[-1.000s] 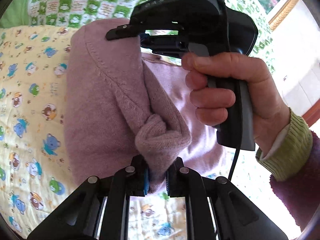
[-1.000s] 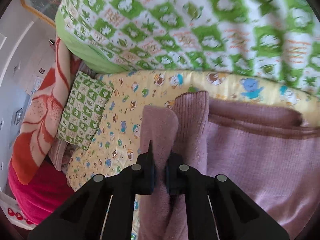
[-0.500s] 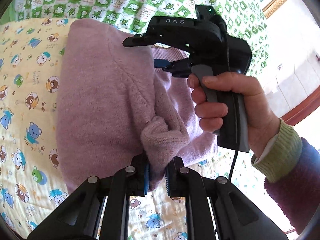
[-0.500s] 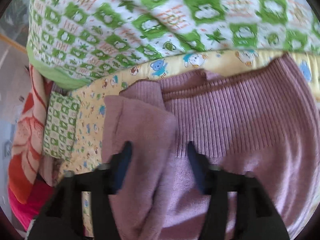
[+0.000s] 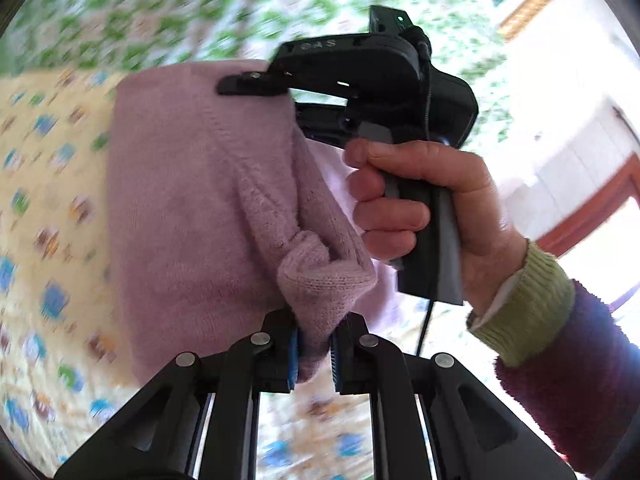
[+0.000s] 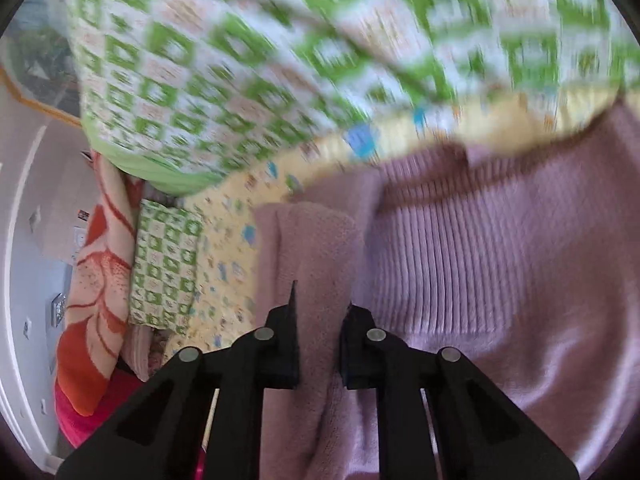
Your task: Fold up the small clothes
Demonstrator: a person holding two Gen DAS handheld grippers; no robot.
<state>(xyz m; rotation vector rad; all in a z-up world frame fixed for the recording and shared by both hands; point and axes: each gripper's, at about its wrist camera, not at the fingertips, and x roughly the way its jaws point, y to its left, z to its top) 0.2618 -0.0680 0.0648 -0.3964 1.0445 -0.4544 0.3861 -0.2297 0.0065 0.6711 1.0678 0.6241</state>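
Note:
A pink knit sweater point(image 5: 180, 200) hangs over the bed, held up between both grippers. My left gripper point(image 5: 314, 344) is shut on a bunched knot of its fabric at the near end. In the same view a hand point(image 5: 420, 200) holds my right gripper point(image 5: 280, 96) at the sweater's far upper edge. In the right wrist view my right gripper point(image 6: 320, 320) has a fleecy fold of the sweater point(image 6: 500, 260) between its jaws. These are closing, and the pads press on the fold. The ribbed hem lies to the right of it.
The bed wears a yellow cartoon-print sheet point(image 5: 48, 200) point(image 6: 228, 264). A green checked quilt point(image 6: 280, 60) is heaped at the back. A green checked pillow point(image 6: 164, 272) and an orange blanket point(image 6: 96, 280) lie at the left. A white wall with wooden trim point(image 5: 580, 140) is on the right.
My right jaws stood wide apart over the sweater half a second ago and have come together on a fold. My left gripper has kept its hold and risen a little; both views are blurred.

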